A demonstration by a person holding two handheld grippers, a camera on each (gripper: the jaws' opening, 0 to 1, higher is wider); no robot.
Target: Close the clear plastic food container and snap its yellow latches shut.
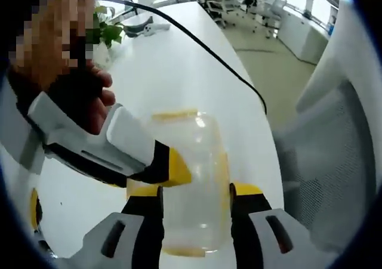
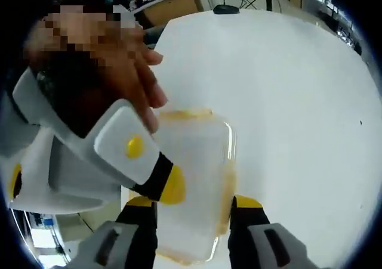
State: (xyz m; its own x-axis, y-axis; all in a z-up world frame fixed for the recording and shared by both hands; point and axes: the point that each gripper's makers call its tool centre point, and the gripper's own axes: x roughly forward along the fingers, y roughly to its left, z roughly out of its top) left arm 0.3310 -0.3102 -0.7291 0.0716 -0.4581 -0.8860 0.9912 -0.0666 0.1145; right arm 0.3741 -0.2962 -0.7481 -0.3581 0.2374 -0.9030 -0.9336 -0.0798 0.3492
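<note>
My left gripper [image 1: 196, 200] has its jaws on both sides of the clear container [image 1: 190, 179], and they seem to grasp it. My right gripper [image 2: 194, 212] also straddles the container [image 2: 194, 185]; whether it squeezes I cannot tell. Each view shows the other gripper's yellow tip at the container's side. The container rests on the white table [image 1: 179, 66], lid already down. It looks light, smooth and thin-walled, so I judge it slippery; better to press on the yellow latches [image 1: 173, 114] along its edges.
</note>
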